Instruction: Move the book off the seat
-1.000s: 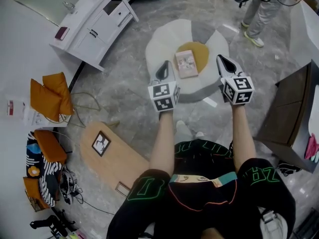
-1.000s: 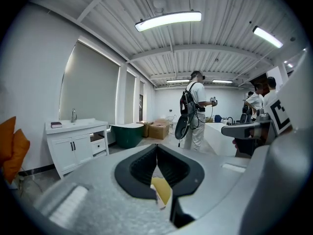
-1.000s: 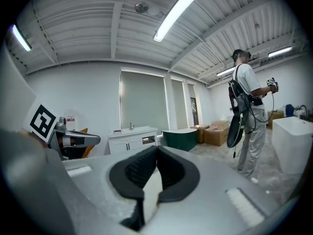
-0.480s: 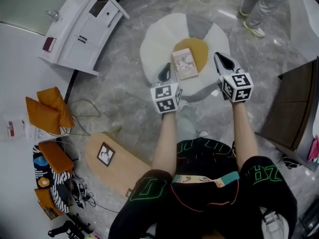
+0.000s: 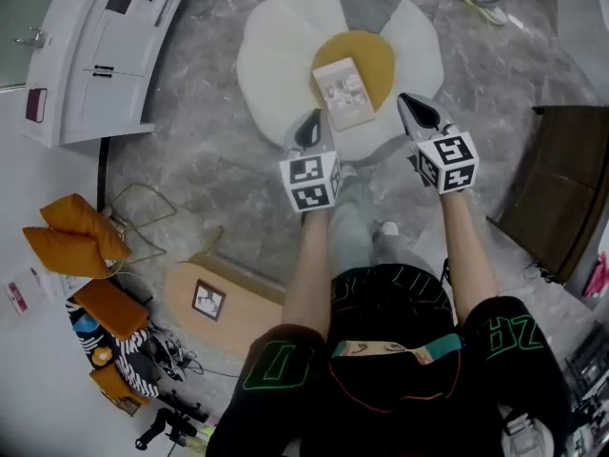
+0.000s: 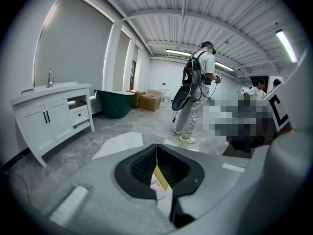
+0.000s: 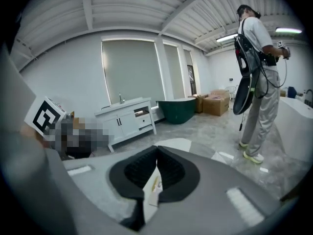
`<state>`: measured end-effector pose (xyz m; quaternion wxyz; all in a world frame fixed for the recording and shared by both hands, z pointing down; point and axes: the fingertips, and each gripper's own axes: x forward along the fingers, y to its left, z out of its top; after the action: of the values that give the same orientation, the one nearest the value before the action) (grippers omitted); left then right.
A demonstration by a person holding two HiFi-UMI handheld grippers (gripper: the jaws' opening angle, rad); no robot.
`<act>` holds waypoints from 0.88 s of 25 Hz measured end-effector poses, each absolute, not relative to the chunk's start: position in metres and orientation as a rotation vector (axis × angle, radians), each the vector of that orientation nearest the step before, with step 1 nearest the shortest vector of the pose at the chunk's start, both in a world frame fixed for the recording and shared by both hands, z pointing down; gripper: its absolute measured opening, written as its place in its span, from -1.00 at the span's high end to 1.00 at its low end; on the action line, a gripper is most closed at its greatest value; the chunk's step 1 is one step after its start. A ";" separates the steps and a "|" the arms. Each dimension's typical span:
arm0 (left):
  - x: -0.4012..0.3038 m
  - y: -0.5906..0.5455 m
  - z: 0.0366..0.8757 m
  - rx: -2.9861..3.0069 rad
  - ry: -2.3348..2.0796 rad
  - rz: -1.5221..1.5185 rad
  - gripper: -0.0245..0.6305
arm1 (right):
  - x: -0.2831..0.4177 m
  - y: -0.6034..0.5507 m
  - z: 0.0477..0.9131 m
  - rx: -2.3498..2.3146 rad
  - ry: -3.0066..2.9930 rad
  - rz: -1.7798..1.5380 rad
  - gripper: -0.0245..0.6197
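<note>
Book [image 5: 343, 92] lies flat on yellow centre of seat [image 5: 276, 55], untouched. Left hand-held gripper [image 5: 312, 127] at seat's near edge, jaws together, empty. Right hand-held gripper [image 5: 409, 108] at seat's near-right edge, likewise closed, empty. Judgement: grasp, lift, removal all outstanding.

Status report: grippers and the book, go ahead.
Both shut, empty: left gripper, right gripper. book flat on seat, untouched, between them. Nothing blocking.
</note>
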<state>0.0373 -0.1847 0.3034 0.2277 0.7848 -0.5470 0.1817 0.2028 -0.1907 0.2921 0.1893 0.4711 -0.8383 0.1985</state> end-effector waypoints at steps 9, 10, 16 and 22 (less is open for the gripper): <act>0.017 -0.215 0.417 2.013 -1.419 0.539 0.88 | 0.191 -0.226 0.398 1.248 -2.220 0.695 0.91; 0.018 -0.214 0.433 1.994 -1.410 0.549 0.88 | 0.192 -0.227 0.411 1.234 -2.211 0.711 0.91; 0.035 -0.217 0.526 1.873 -1.414 0.575 0.88 | 0.202 -0.239 0.505 1.115 -2.170 0.760 0.91; 0.050 -0.211 0.615 1.759 -1.410 0.566 0.88 | 0.216 -0.240 0.601 1.016 -2.118 0.812 0.91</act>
<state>0.0497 -0.2113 0.6148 0.3974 0.6944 -0.5568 0.2235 0.2163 -0.2403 0.6015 0.3224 0.3870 -0.8066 0.3093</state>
